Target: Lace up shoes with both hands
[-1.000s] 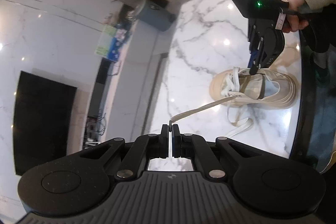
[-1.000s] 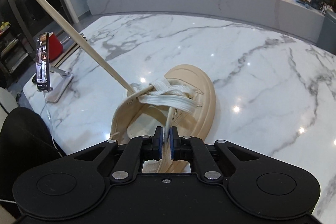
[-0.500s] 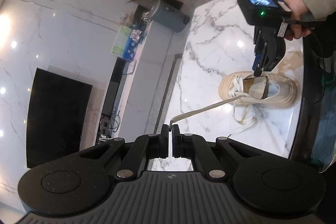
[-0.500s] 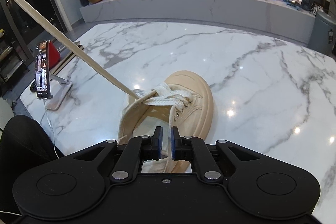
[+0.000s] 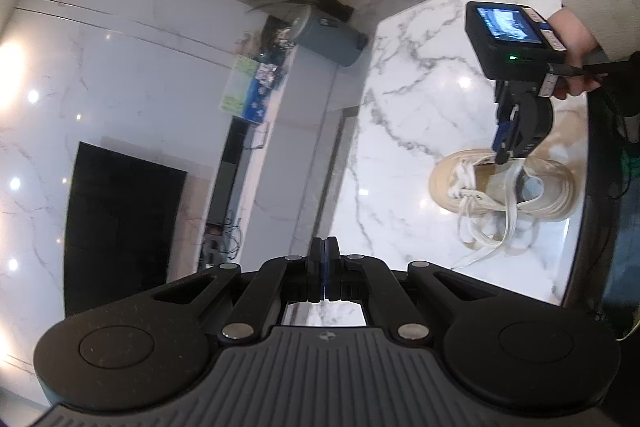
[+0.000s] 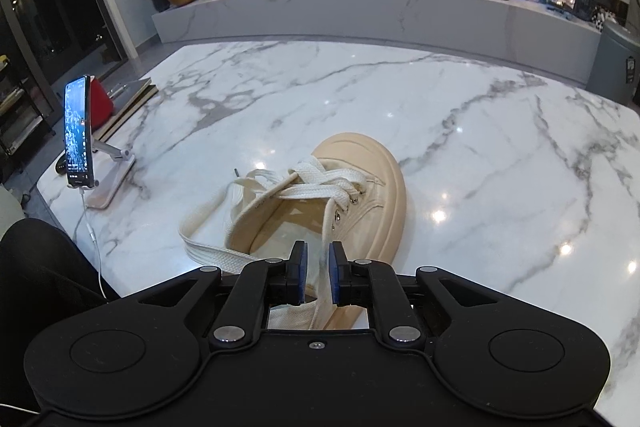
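beige canvas platform shoe upright on white marble table, toe toward far side. flat cream lace crossed at front eyelets; one end slack in loop on table left of shoe, other runs back over tongue opening. right gripper low over shoe opening, jaws narrowly apart, lace strand between pads, no clamp visible. left gripper near table edge, well apart from shoe, pressed together, empty. risk: loose strand slips from unclamped pads; slack loop snags, drags light shoe.

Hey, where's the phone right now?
In the right wrist view, the phone stands upright on a stand at the table's left edge, left of the shoe, beside a red thing.
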The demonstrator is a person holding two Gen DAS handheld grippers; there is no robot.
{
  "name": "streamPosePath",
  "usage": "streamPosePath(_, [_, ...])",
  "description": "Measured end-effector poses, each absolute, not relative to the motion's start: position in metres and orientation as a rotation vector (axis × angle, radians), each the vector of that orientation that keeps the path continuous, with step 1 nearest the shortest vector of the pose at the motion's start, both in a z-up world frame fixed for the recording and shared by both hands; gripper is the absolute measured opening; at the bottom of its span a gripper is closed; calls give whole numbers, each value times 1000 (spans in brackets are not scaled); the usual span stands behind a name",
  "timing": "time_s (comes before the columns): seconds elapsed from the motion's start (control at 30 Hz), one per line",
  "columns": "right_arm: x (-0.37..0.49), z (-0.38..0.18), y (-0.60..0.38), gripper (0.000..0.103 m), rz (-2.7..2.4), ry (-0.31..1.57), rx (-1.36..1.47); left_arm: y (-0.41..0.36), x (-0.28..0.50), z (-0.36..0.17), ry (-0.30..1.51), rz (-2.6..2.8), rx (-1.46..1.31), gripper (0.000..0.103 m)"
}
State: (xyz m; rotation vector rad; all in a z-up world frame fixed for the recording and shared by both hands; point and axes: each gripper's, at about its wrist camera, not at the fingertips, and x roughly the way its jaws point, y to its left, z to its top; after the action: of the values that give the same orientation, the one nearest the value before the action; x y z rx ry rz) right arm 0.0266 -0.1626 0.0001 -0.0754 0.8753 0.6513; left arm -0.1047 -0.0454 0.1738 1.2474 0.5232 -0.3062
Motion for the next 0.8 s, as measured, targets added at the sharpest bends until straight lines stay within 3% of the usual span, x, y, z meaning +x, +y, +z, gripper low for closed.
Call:
streamPosePath(0.33, [15,-1,-165,12,677,864,-128,-39,-93,140,594,-393,1083,3])
streamPosePath(0.47, [7,2,-166,26,691,845,-157,-29,-87,129,610,-401,955,3])
streamPosePath(0.7, [-1,3,-168,26,710,836,-201,-14,-76,109,636,-422,719,3])
streamPosePath(0.8, [-1,2,-169,26,714,845,-201,-8,-72,99,653,-441,612,13])
